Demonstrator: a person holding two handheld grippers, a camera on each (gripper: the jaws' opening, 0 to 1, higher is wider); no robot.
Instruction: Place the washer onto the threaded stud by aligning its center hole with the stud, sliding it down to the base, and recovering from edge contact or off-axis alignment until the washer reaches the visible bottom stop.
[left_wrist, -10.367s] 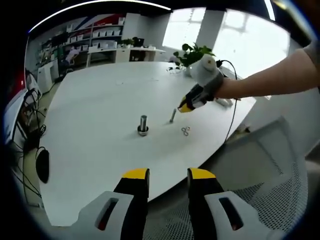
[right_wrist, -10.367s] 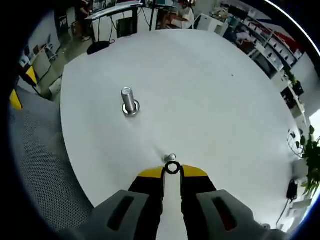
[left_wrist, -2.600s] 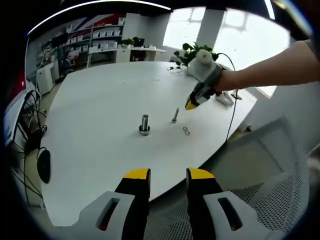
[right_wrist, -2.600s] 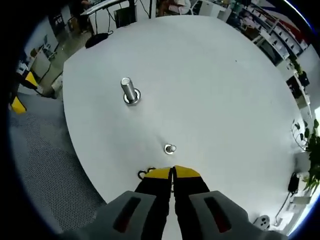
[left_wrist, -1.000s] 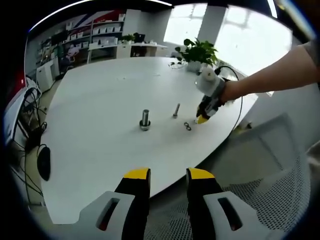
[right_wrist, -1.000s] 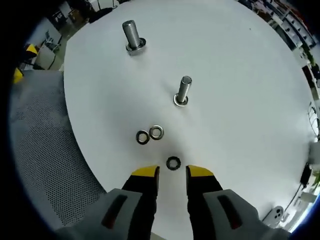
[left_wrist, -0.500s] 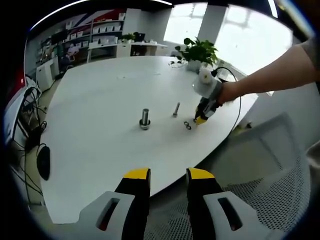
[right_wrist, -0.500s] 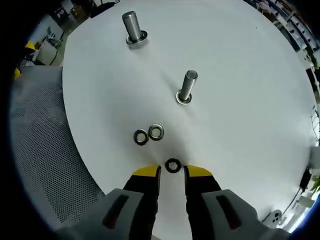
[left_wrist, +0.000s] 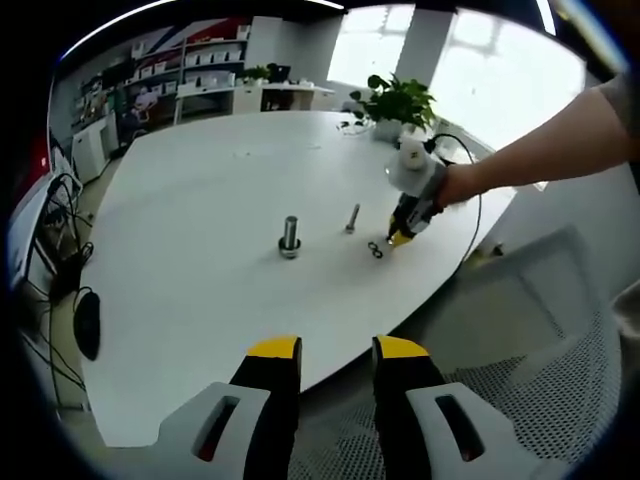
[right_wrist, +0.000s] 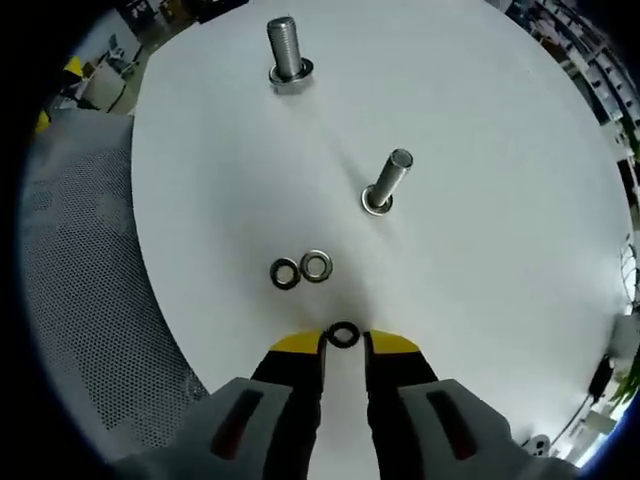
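Observation:
In the right gripper view a dark washer (right_wrist: 343, 335) lies flat on the white table (right_wrist: 480, 120), pinched between the yellow tips of my right gripper (right_wrist: 344, 344), which is shut on it. Just beyond lie two loose washers (right_wrist: 301, 269), side by side. Further on stands the slim threaded stud (right_wrist: 388, 180) with a washer round its base, then a thicker bolt (right_wrist: 287, 50). In the left gripper view my left gripper (left_wrist: 336, 352) hangs open and empty off the table's near edge. The right gripper (left_wrist: 401, 237) is down at the table beside the slim stud (left_wrist: 352, 219), right of the thick bolt (left_wrist: 290, 236).
A grey mesh chair (left_wrist: 520, 390) stands at the table's near right edge. A potted plant (left_wrist: 398, 100) and a black cable (left_wrist: 470, 225) sit at the far side. Shelves (left_wrist: 190, 85) line the back wall. A dark mouse-like object (left_wrist: 87, 326) lies by the left edge.
My right gripper dropped to the table near the loose washers, moved forward and shut its jaws on the dark washer. The left gripper has stayed put.

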